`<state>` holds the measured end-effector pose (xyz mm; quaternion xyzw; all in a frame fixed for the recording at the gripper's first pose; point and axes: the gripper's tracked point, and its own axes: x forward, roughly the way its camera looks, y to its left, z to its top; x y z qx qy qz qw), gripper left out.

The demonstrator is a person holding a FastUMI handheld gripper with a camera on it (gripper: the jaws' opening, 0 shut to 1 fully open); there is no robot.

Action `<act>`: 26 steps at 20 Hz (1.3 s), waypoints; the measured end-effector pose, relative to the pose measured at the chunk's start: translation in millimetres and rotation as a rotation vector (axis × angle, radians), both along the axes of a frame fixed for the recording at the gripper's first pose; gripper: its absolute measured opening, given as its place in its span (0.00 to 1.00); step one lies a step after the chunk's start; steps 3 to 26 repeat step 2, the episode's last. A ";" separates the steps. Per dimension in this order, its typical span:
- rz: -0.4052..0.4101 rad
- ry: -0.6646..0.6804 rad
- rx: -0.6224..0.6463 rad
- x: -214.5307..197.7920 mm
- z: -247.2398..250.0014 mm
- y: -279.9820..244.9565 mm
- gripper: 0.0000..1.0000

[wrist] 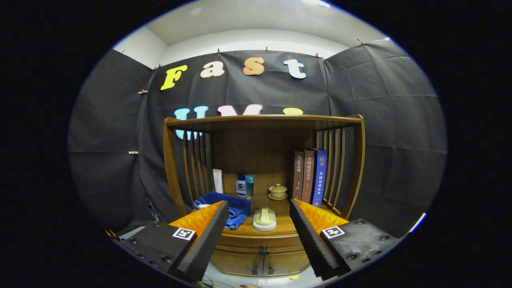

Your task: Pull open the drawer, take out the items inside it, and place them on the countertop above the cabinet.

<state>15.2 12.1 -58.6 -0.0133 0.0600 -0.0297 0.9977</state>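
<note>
Gripper (259,224): two long fingers are seen, spread wide apart with nothing between them.
Inner faces: ribbed, saw-toothed pads (310,236) are fitted along each finger.
Outer sides: a faceted, glossy shell is set behind each pad.
Bases: each finger is carried on a matte block, fastened with round screws.
Markings: a square black-and-white tag (333,231) is fixed on top of each block.

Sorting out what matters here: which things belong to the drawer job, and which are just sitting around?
For the job: drawer, its knob, countertop, open tongs.

Lying about: blue towel, books, lidded cup, bottles, pale dish.
</note>
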 end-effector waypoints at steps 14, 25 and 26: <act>0.001 0.001 -0.002 -0.3 -0.4 0.9 0.99; 0.001 0.001 -0.002 -0.3 -0.4 0.9 0.99; 0.001 0.001 -0.002 -0.3 -0.4 0.9 0.99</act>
